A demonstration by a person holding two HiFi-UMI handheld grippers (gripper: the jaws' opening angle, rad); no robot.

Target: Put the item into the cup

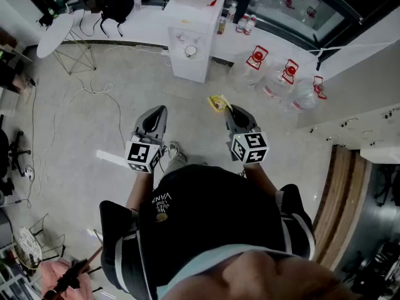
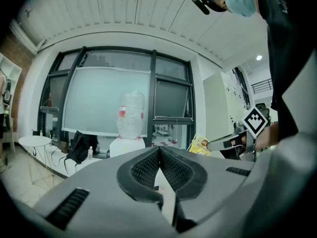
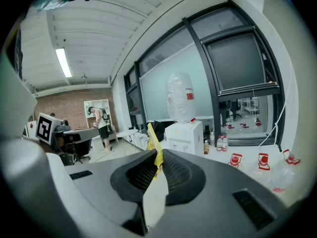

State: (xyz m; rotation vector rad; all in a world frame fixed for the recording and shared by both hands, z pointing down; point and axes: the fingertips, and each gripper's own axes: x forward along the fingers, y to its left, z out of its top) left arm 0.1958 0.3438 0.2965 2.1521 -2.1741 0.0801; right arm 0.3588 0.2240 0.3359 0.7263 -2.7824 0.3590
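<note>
Seen from above, a person stands on a pale floor with a gripper in each hand. The right gripper (image 1: pixel 230 109), centre right of the frame, is clamped on a small yellow packet (image 1: pixel 217 102) that pokes out past its tips. The left gripper (image 1: pixel 161 110), centre left, is closed and empty. No cup shows in any view. The packet is in hand, so reaching a cup and dropping it in appear to be what is left.

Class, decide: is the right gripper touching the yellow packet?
Touching. The right gripper clamps the yellow packet between its jaws, shown plainly in the right gripper view.
</note>
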